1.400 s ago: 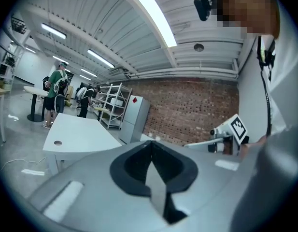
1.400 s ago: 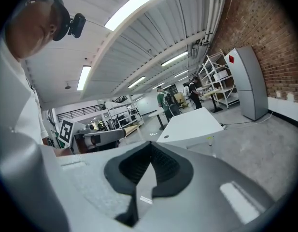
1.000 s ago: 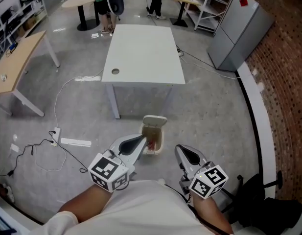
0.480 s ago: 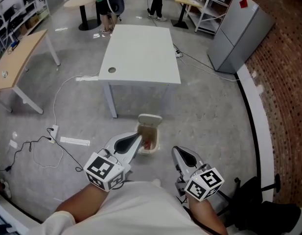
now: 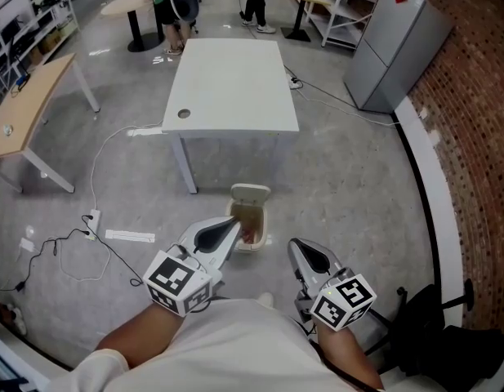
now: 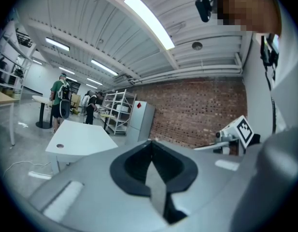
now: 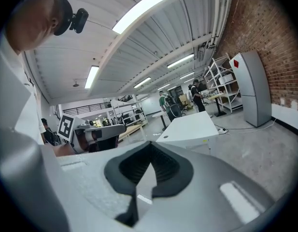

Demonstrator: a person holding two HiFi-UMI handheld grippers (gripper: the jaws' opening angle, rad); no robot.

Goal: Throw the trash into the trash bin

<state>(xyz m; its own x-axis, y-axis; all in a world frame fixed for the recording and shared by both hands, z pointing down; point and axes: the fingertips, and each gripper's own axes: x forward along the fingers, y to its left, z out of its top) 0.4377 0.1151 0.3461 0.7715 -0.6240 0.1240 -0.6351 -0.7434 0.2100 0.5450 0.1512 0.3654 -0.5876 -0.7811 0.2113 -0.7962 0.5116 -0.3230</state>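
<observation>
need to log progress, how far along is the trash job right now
Done, apparently: the trash bin stands open with reddish trash inside. In hand: nothing; the left gripper and right gripper are both shut and empty. Left: no further trash is obvious in view, so perhaps only closing the lid.

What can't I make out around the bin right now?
- Contents of trash bin: head view, left claw covers part; reddish bits too small to name.
- Both gripper views: no trash bin; they look across the room, above it.
- Floor underfoot: head view, hidden by shirt.
</observation>
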